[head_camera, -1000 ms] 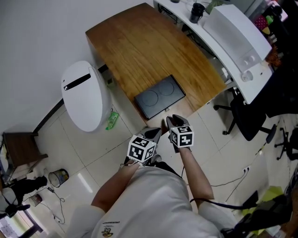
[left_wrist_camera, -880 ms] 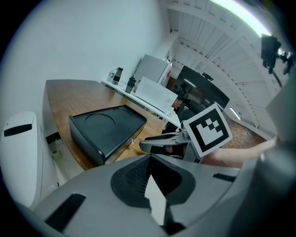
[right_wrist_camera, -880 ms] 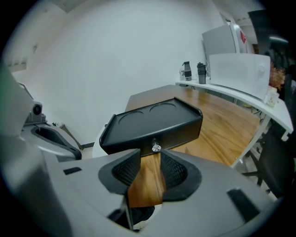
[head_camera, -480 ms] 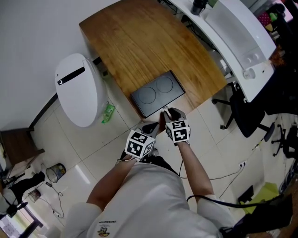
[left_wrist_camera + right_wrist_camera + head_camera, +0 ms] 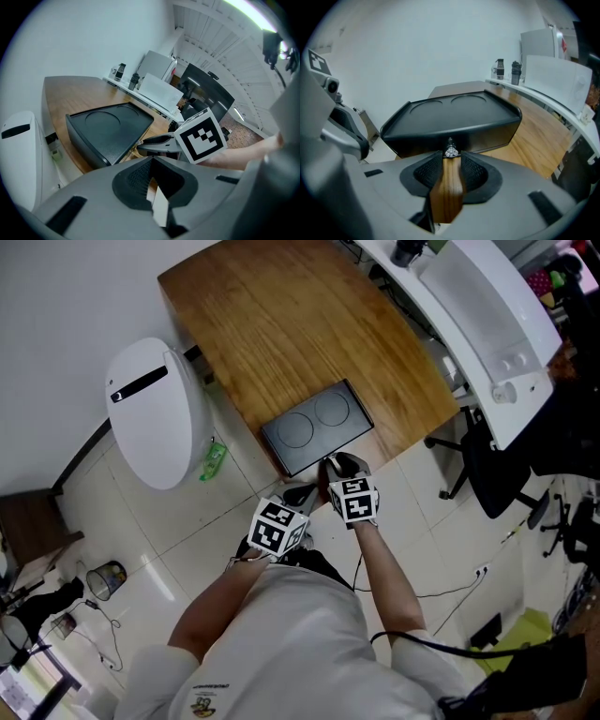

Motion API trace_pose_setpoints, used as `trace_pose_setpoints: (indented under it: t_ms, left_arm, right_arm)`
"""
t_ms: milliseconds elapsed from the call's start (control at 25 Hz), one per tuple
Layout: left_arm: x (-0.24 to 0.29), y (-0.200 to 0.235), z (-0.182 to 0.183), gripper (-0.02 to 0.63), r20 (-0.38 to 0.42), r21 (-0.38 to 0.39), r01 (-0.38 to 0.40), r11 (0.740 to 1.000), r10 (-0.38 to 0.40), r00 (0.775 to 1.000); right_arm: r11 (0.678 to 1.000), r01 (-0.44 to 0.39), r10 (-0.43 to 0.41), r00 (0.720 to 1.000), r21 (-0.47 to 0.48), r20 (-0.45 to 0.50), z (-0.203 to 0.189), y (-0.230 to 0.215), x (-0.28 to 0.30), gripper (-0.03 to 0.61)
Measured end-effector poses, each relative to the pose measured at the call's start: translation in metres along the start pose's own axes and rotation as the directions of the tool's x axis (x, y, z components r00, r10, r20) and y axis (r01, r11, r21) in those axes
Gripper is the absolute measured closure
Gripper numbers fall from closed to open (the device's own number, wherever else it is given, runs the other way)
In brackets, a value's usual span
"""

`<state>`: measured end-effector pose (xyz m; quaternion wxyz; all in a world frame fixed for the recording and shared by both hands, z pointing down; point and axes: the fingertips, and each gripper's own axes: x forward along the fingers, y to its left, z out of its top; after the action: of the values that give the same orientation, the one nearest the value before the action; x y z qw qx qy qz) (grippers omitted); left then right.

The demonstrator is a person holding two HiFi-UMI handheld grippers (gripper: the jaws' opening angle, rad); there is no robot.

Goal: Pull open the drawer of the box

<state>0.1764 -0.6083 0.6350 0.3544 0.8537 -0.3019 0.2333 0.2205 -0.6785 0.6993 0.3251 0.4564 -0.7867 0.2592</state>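
The black flat box (image 5: 314, 426) w/ two round dents in its lid sits at the near edge of the brown wooden table (image 5: 272, 324). Its drawer front (image 5: 487, 133) faces the person. A tiny sparkly crystal knob (image 5: 451, 151) sticks out of the middle of that front.

R gripper (image 5: 451, 158) is lined up dead on it. Its jaws have just been opening and are now spread wide. The knob is right at the mouth w/ a pad either side, not pinched afaict.

L gripper (image 5: 151, 165) hangs lower, left of the R one and off the table edge, jaws a bit apart w/ nothing in them. So R is way nearer.

Imo next is to close on the knob, then pull straight back toward the body, bc the drawer should slide out along the line the gripper points. Knob's small + slick, so it could slip.
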Motion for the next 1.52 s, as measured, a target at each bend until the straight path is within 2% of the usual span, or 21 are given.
trace_pose_setpoints:
  t_ms: [320, 680, 1520]
  left_arm:
    - [-0.001, 0.003, -0.001, 0.612, -0.009, -0.01, -0.003, 1.0, 0.003, 1.0]
    - [-0.003, 0.002, -0.004, 0.612, -0.008, -0.025, -0.005, 1.0, 0.005, 1.0]
    - [-0.012, 0.0, -0.016, 0.612, -0.007, -0.048, -0.022, 0.999, 0.021, 1.0]
  right_arm:
    - [1.0, -0.003, 0.003, 1.0, -0.023, -0.008, 0.0, -0.004, 0.002, 0.474]
    - [0.999, -0.003, 0.003, 1.0, -0.04, -0.002, -0.001, -0.002, 0.006, 0.518]
    - [1.0, 0.0, 0.0, 1.0, -0.023, -0.009, -0.01, -0.001, -0.003, 0.52]
